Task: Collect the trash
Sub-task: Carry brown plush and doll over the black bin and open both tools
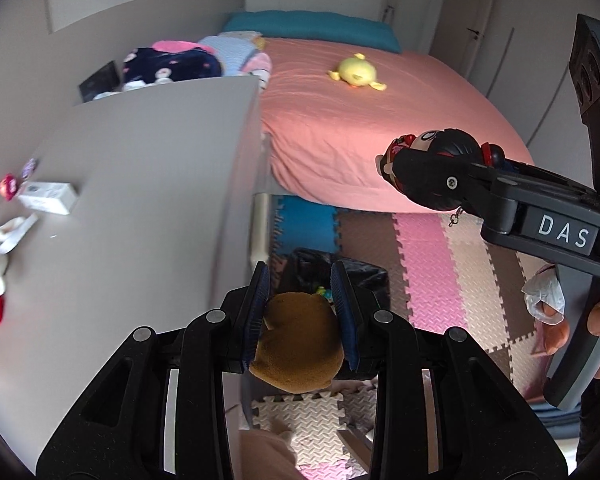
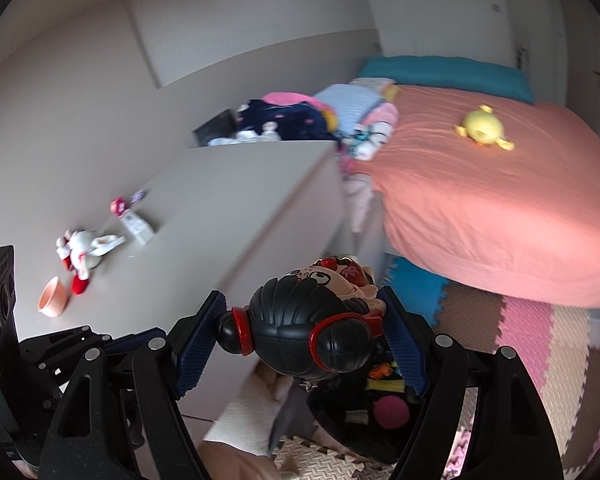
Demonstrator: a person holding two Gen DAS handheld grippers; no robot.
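Observation:
My left gripper (image 1: 300, 280) is shut on a brown plush toy (image 1: 298, 344), held above a black-lined trash bin (image 1: 336, 276) on the floor. My right gripper (image 2: 304, 300) is shut on a black-haired doll head (image 2: 308, 332) with red hair bands; it shows in the left wrist view (image 1: 432, 172) at the right, above the foam mat. The bin (image 2: 364, 412) with colourful items inside lies below the doll. On the grey dresser top (image 2: 220, 208) lie a white-and-red plush (image 2: 80, 252), a white box (image 2: 138, 228) and a pink cup (image 2: 54, 296).
A bed with a salmon sheet (image 1: 360, 120) holds a yellow duck plush (image 1: 356, 72) and a pile of clothes (image 1: 188, 60). Pink, brown and blue foam mats (image 1: 432, 272) cover the floor. A crumpled plastic piece (image 1: 544, 296) sits by my right hand.

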